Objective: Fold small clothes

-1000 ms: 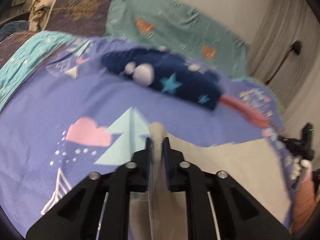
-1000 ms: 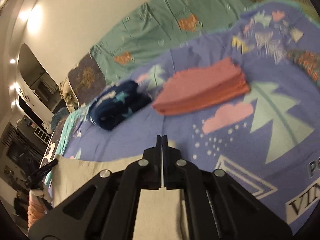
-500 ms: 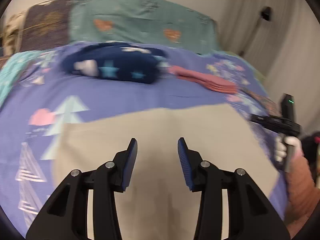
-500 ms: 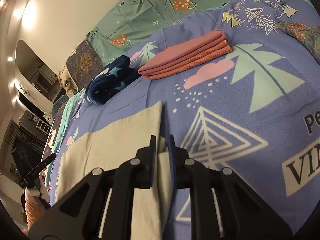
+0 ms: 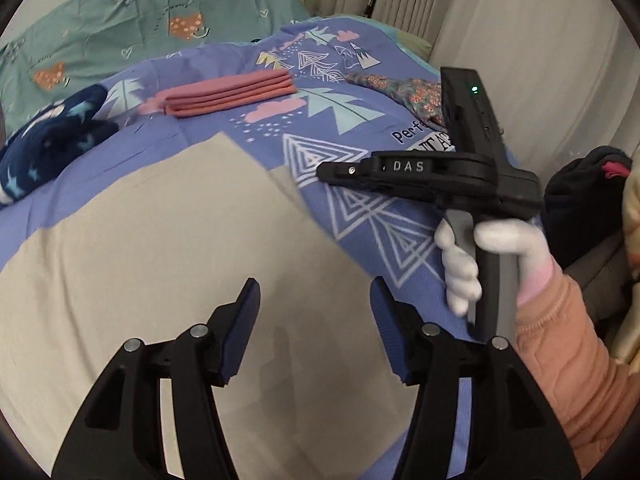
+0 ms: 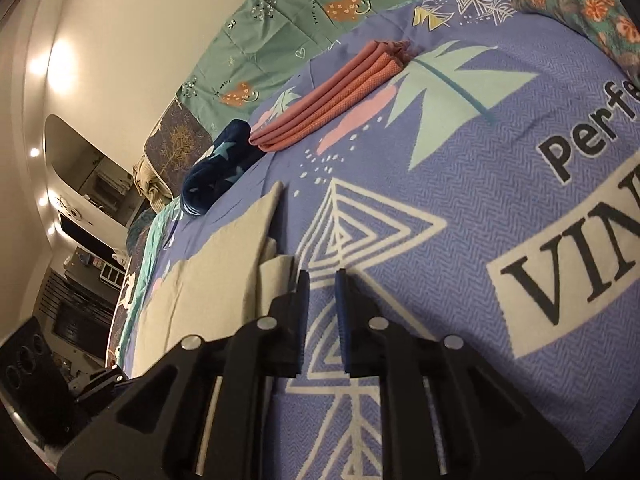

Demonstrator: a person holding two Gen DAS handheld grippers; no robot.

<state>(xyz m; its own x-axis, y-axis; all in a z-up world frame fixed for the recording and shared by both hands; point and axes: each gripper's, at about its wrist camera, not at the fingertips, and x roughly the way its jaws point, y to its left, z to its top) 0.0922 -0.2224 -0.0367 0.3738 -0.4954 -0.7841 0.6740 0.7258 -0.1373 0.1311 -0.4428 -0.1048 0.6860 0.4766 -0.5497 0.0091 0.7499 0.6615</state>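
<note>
Since a second ago both my grippers have let go of the beige cloth [image 5: 168,248]; it lies flat on the bed [image 6: 500,200]. Left gripper [image 5: 314,300]: jaws wide open above the cloth. Right gripper [image 6: 319,280]: jaws slightly parted, empty, beside its edge. One fold looks done; more likely remain. Pink folded pile [image 5: 228,94] finished; navy star garment [image 5: 48,140] unfolded.

Pale curtains [image 5: 500,20], cream wall [image 6: 160,20], ceiling spotlights [image 6: 60,60]
</note>
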